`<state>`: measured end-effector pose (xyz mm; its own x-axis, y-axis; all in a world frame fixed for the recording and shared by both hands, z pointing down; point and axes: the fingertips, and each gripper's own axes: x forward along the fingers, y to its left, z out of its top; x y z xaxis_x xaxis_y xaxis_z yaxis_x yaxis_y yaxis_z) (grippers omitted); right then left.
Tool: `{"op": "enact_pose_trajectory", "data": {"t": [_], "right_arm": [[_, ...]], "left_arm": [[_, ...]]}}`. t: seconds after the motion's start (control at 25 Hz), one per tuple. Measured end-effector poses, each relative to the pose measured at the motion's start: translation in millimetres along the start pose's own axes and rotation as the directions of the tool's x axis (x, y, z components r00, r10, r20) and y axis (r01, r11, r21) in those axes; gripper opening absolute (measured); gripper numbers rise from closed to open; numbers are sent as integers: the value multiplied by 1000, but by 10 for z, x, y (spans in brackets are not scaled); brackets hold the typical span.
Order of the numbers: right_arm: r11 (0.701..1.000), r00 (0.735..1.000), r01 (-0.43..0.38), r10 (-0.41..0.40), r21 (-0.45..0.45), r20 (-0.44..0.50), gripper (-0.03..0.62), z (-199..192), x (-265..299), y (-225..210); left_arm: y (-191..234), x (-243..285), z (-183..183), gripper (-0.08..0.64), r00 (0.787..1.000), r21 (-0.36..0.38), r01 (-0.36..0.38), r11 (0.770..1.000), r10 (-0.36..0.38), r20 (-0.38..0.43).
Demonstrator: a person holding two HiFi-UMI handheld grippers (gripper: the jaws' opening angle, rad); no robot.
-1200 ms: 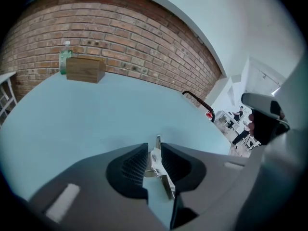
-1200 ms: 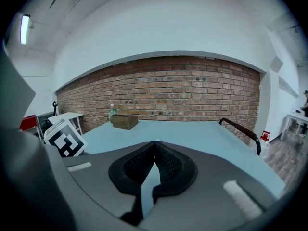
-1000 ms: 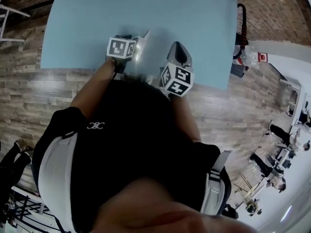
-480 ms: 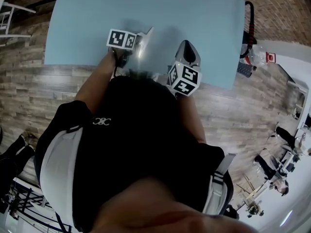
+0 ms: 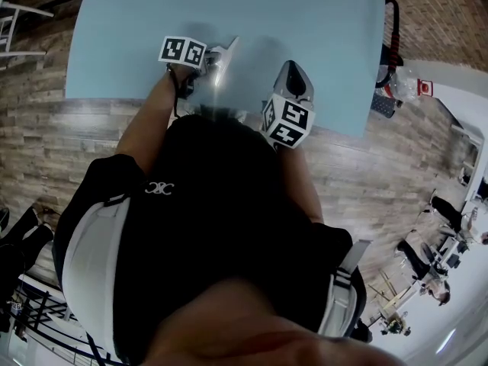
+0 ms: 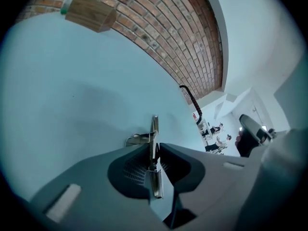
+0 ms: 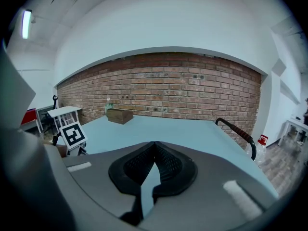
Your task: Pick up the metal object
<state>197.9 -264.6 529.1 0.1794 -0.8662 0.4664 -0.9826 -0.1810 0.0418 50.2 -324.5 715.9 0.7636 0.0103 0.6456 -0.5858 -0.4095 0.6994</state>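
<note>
A thin, flat metal object stands on edge on the light blue table, with a bent tab on its left side. My left gripper has this strip between its dark pads; the jaws are closing and both pads lie against it. From the head view, the left gripper is over the table's near part, its marker cube to the left. My right gripper hovers to the right near the table's front edge. Its jaws meet at the tips with nothing between them.
A wooden box sits at the table's far end before a brick wall. A black hooked handle stands at the table's right edge, with a plastic bottle beside it. A white side table stands to the left. Wooden floor surrounds the table.
In the head view the left gripper's marker cube has shifted a little farther from the table's near edge. The right gripper has stayed in much the same place.
</note>
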Motion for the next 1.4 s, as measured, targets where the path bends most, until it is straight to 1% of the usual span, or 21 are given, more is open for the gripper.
{"op": "enact_pose_trajectory", "data": {"t": [0.08,0.12,0.2,0.24,0.28,0.56,0.72,0.84,0.92,1.0,1.04,1.12,1.16,1.2,1.28,1.4], "right_arm": [[1000,1000,-5,5,-2,-2,15,-14,1,-2],[1000,1000,-6,6,-2,-3,14,-19,1,-12],[1000,1000,-9,9,0,-4,15,-24,2,-34],[1000,1000,-11,12,2,-5,15,-24,6,-41],[1000,1000,-15,15,5,-5,15,-22,14,-44],[997,997,-74,74,5,19,15,84,142,63],[994,993,-111,111,-5,39,15,159,204,132],[992,990,-126,126,1,57,14,226,238,126],[990,988,-139,138,12,69,15,272,258,131],[988,985,-155,153,24,79,15,305,270,153],[986,984,-163,160,30,83,15,314,271,167],[984,981,-176,173,37,91,14,329,268,198],[982,979,-182,178,39,95,15,339,268,212],[981,978,-188,184,41,99,14,352,270,223],[979,975,-200,195,43,109,15,377,265,234],[976,971,-213,206,49,122,14,389,232,230]], "left_arm": [[-6,4,-10,62,999,-44,30,999,-29,13],[-15,6,-17,60,999,-53,39,998,-38,17],[-60,-1,-25,50,998,-51,58,997,-57,22],[-96,-10,-22,7,998,-44,66,997,-65,26],[-125,-20,-15,3,997,-35,66,997,-65,32],[-107,-141,-1,2,996,-8,-17,1000,18,82],[-139,-344,171,2,987,2,-42,999,41,152],[-248,-526,378,2,972,33,-78,996,68,223],[-348,-655,519,2,957,82,-123,989,97,274],[-448,-772,636,2,933,149,-191,970,132,333],[-504,-829,682,2,918,183,-229,956,149,367],[-649,-965,770,2,880,240,-295,925,165,446],[-726,-1032,812,2,859,256,-317,913,162,485],[-796,-1090,848,2,840,263,-331,906,156,520],[-922,-1194,908,2,807,257,-339,905,139,574],[-1120,-1385,994,2,774,228,-317,921,112,624]]}}
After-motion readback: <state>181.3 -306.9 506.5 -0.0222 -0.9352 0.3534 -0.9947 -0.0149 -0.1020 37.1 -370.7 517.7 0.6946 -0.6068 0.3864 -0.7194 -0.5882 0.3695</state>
